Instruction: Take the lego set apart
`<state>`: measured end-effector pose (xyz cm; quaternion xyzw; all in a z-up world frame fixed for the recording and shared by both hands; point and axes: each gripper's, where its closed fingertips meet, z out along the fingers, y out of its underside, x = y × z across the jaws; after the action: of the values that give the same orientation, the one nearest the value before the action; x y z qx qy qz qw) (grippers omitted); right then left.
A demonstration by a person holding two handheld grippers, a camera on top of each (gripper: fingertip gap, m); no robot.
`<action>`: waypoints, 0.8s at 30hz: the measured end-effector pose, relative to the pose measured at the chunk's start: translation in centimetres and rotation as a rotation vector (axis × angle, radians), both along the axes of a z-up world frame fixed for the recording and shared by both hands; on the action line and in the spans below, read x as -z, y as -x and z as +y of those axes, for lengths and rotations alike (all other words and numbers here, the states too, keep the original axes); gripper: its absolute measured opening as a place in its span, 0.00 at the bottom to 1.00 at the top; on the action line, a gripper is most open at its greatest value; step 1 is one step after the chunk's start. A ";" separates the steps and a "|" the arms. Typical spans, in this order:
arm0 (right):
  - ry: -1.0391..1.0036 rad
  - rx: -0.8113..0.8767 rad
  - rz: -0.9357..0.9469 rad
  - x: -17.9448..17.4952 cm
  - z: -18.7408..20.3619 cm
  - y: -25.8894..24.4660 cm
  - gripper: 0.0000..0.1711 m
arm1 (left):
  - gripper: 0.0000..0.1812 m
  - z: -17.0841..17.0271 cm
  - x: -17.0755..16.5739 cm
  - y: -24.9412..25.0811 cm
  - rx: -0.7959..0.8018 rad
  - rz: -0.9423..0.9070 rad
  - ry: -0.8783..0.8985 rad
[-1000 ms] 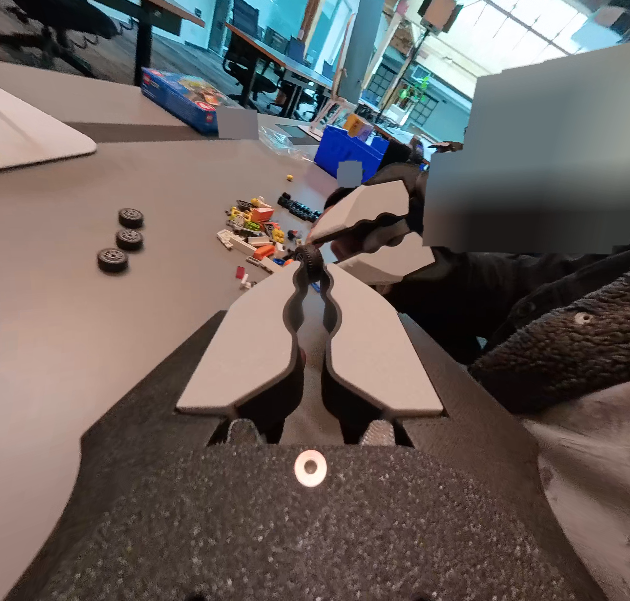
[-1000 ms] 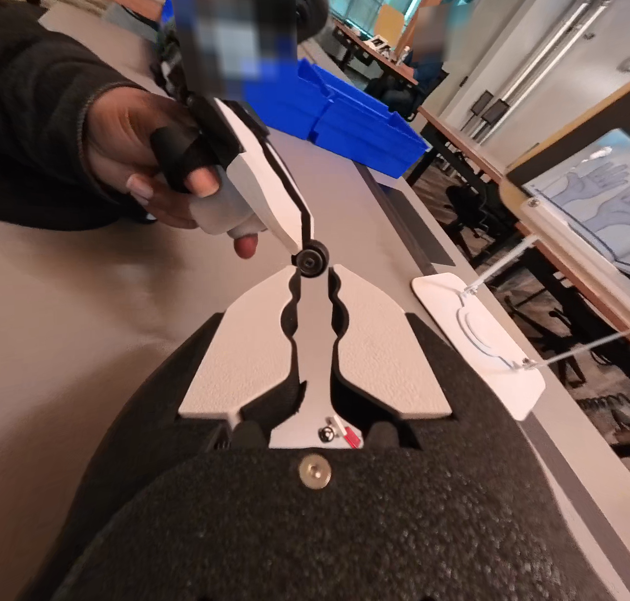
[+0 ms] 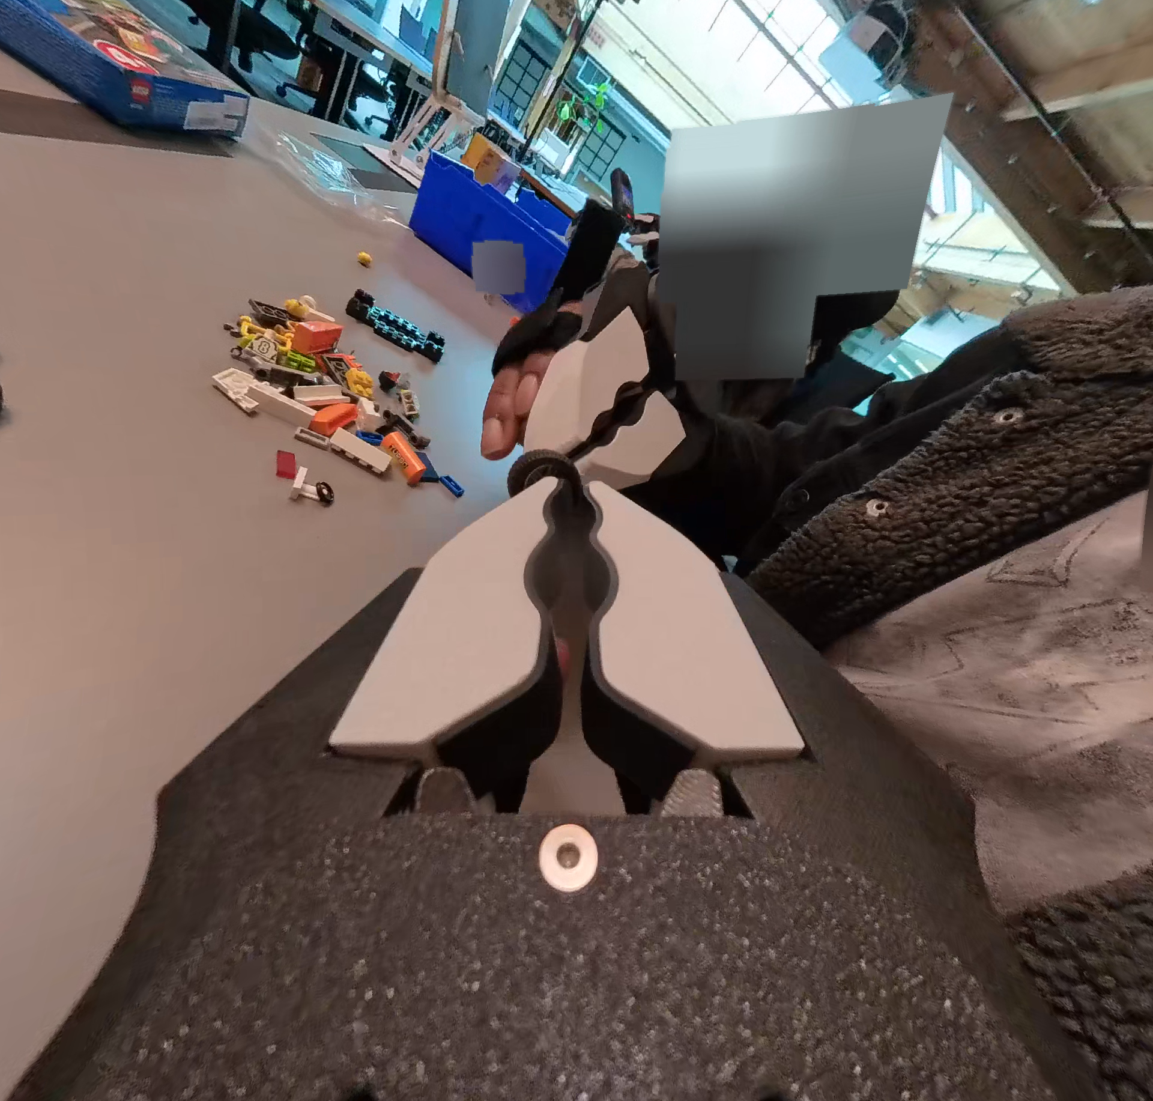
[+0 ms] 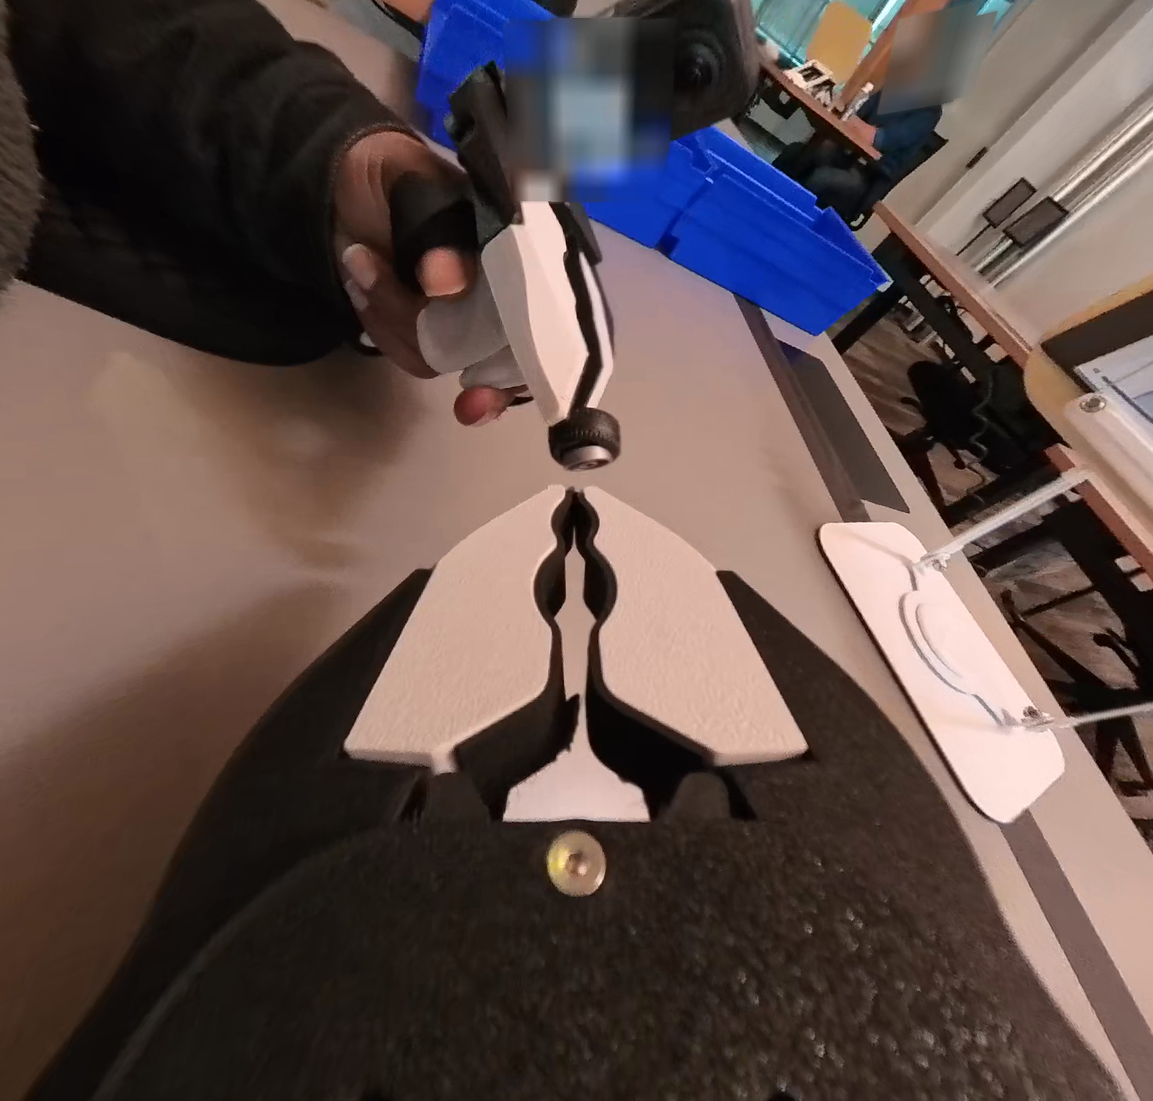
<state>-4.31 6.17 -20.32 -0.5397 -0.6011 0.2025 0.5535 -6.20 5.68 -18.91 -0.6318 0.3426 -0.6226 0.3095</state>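
Gripping a small black rubber wheel (image 4: 584,441) with a grey hub, the left tongs (image 4: 577,412) stand clamped on it at their very tips, held up above the matte grey bench (image 3: 125,572). In the left wrist view the same wheel sits at the tip of the wavy black pads. The right tongs (image 4: 573,497), white textured plates edged with scalloped black rubber, are drawn together with nothing between them, tips just below the wheel and apart from it. A hand (image 4: 399,285) in a dark sleeve holds the left tool by its black handle. The rest of the lego set lies in a loose heap of pieces (image 3: 324,384) on the bench: white, orange, yellow and green bricks, and a long studded black plate (image 3: 396,325) just beyond. Blue plastic bins (image 4: 749,222) stand farther back. A blue cardboard box (image 3: 118,66) lies at the far left. A flat white rounded plate (image 4: 936,665) rests near the bench edge.
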 end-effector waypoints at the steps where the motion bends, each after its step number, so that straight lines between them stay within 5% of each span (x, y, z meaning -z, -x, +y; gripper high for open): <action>1: 0.008 0.012 0.007 -0.1 0.2 -0.1 0.00 | 0.01 0.1 0.0 0.0 -0.002 -0.006 0.011; 8: 0.022 0.008 -0.024 -0.2 -0.4 0.7 0.09 | 0.01 -0.6 -0.1 -0.3 0.043 -0.033 0.054; 17: -0.001 -0.056 -0.082 0.5 -1.1 1.0 0.07 | 0.01 -1.9 0.1 -0.4 0.181 -0.077 0.183; 19: -0.007 -0.062 -0.108 1.0 -0.7 0.8 0.00 | 0.01 -2.4 -0.3 -0.4 0.221 -0.105 0.215; 24: 0.003 -0.020 -0.114 1.2 0.2 -0.1 0.00 | 0.01 -1.3 0.3 -0.2 0.161 -0.083 0.208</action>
<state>-4.23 6.36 -21.54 -0.5452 -0.6369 0.1778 0.5152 -6.03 4.42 -19.21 -0.6046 0.3126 -0.7033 0.2051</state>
